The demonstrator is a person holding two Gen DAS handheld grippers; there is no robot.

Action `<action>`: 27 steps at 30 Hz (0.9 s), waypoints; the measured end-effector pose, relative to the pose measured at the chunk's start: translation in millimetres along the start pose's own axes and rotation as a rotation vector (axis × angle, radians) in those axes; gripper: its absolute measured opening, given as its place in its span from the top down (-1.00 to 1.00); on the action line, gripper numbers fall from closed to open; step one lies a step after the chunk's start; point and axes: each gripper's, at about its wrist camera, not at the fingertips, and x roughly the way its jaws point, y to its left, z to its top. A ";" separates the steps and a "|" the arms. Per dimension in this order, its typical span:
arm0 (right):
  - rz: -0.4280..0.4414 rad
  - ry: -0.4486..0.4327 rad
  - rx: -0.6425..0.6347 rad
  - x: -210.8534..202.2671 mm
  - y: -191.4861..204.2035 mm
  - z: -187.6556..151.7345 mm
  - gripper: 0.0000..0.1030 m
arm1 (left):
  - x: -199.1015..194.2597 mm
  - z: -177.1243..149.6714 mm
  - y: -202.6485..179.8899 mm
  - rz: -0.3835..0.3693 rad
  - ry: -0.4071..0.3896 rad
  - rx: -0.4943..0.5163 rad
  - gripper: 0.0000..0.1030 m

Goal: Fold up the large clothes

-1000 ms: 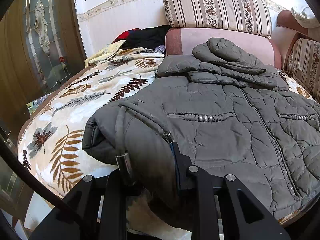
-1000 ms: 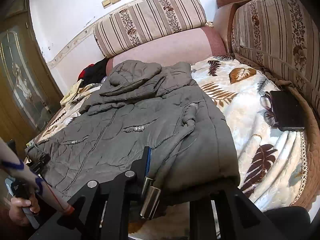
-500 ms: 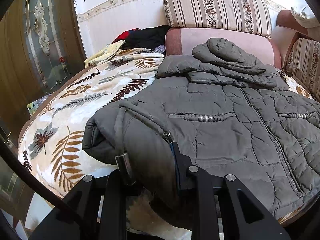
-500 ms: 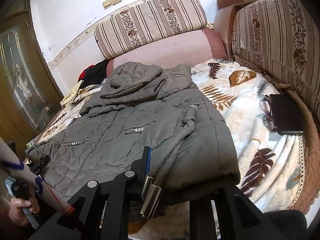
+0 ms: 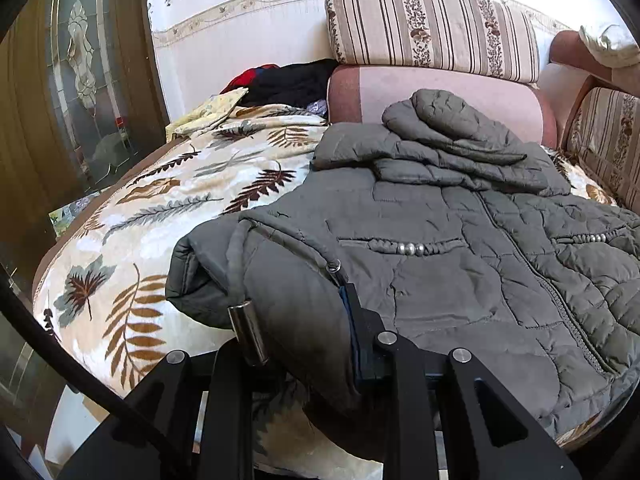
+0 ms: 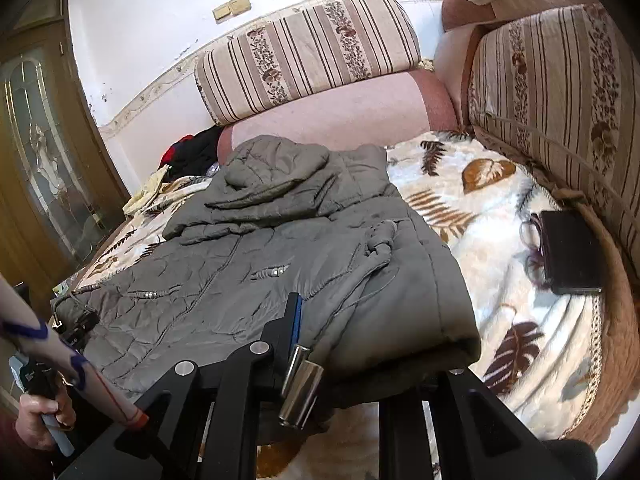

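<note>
Two grippers, the left gripper (image 5: pixel 304 344) and the right gripper (image 6: pixel 360 344), each pinch the near hem of the grey quilted hooded jacket (image 5: pixel 460 248), jaws narrow on bunched fabric. Sleeves and hood (image 5: pixel 452 120) are already folded in at twelve o'clock, so I judge the lengthwise fold from hem to collar remains. It lies on a leaf-print blanket (image 5: pixel 132 248) over a corner sofa, striped cushions (image 5: pixel 432 32) behind, a dark wallet (image 6: pixel 572 252) at three o'clock.

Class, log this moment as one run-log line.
left claw: shut on jacket hem | right claw: shut on jacket hem | jacket: flat on blanket
</note>
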 end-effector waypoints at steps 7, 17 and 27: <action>0.007 -0.014 -0.001 -0.2 2.4 5.3 0.64 | 3.1 0.7 0.9 -0.014 0.002 -0.006 0.57; 0.006 -0.061 -0.003 -13.0 13.9 24.7 0.64 | -5.9 10.4 5.1 -0.021 -0.026 -0.031 0.57; -0.014 -0.078 0.000 -25.8 12.0 26.0 0.66 | -13.2 19.4 7.6 -0.031 -0.023 -0.046 0.57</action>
